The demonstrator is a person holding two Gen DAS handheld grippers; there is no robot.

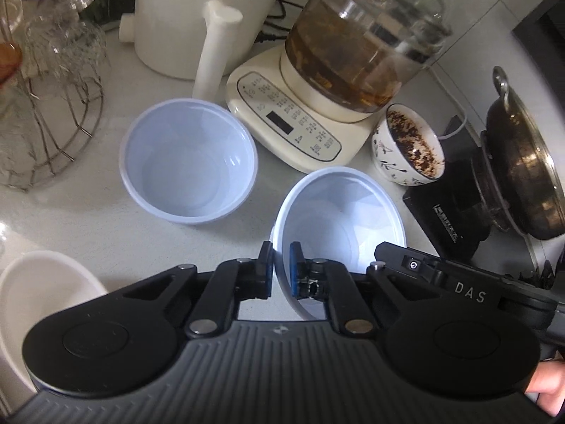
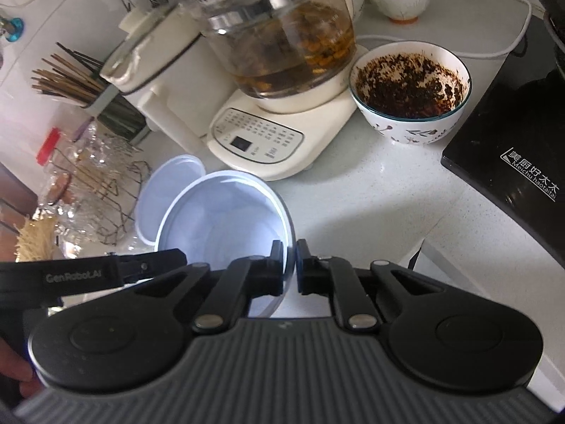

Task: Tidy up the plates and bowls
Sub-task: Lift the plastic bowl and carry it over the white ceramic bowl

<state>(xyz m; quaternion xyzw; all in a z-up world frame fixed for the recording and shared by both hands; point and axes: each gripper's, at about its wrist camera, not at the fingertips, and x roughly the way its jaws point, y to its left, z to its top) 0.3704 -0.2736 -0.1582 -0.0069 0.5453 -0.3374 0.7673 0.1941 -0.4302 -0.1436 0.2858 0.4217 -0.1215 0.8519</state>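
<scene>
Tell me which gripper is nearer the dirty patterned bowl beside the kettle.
Right. The right gripper clamps the held bowl's rim on the side facing the dirty bowl; the left gripper clamps the opposite rim, on the far side.

I am in a home kitchen. On the pale stone table (image 2: pixel 353 194) before me stands a cream electric kettle base with a glass pot (image 2: pixel 282 35) of brew, beside a dirty patterned bowl (image 2: pixel 411 95) and a black induction cooker (image 2: pixel 512 148). A holder of chopsticks (image 2: pixel 67 77), a wire rack of glasses (image 1: pixel 53 81) and a wok (image 1: pixel 522 162) share the space.
</scene>
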